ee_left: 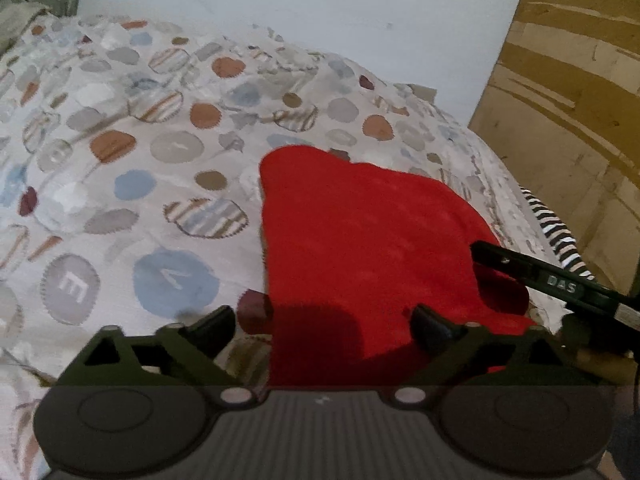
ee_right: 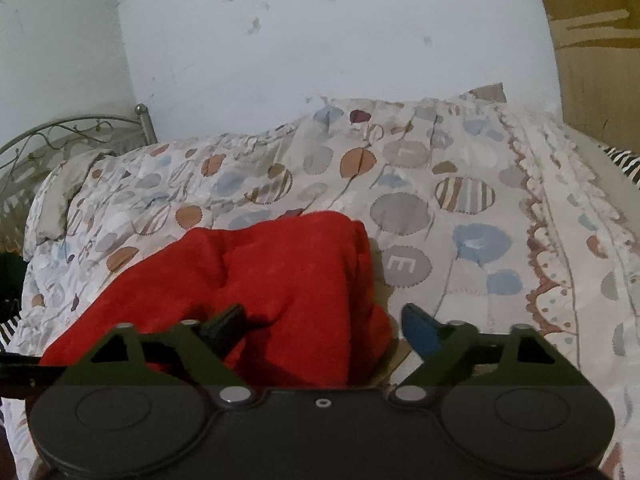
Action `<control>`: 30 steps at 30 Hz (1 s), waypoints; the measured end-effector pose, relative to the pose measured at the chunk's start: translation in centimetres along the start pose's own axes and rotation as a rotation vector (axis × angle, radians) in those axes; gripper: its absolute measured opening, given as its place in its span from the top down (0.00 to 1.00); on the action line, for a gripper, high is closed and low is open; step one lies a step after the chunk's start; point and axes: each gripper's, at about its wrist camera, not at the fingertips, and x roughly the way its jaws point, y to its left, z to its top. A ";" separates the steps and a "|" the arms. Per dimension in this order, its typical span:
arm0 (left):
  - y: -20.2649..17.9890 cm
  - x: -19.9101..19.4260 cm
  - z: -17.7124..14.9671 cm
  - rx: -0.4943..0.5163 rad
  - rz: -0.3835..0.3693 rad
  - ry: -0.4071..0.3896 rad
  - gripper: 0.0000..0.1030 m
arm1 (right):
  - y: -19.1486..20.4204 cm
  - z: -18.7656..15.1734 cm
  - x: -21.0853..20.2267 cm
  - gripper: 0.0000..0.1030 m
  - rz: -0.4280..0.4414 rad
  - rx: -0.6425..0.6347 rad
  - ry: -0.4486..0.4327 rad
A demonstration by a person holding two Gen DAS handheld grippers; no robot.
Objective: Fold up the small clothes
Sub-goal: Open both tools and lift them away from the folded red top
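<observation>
Pale wall (ee_right: 320, 40) behind bed; spotted quilt (ee_left: 120, 152) as work surface, metal bedframe (ee_right: 60, 136) at its far left corner, wooden panel (ee_left: 580, 100) off its right edge. Red garment (ee_left: 360, 232) flat on quilt near that right edge, partly folded, thick rounded fold visible in right wrist view (ee_right: 280, 272). Left gripper (ee_left: 324, 322) spread wide over garment's near left edge: one finger above bare quilt, other above red cloth, nothing pinched. Right gripper (ee_right: 322, 322) likewise wide apart at garment's near right corner, cloth between fingers, pads not pressing; also seen reaching over garment in left view (ee_left: 540, 276).
</observation>
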 end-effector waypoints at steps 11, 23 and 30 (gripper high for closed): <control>-0.9 -5.8 1.0 -0.010 0.050 -0.109 0.01 | 2.1 1.7 -5.7 0.01 -0.015 -0.059 -0.116; -3.6 -13.3 -0.6 0.056 0.072 -0.253 0.00 | 4.9 2.0 -15.2 0.00 -0.007 -0.085 -0.264; -3.8 -17.8 -3.7 0.059 0.097 -0.293 0.00 | 6.9 0.0 -20.6 0.00 -0.021 -0.114 -0.306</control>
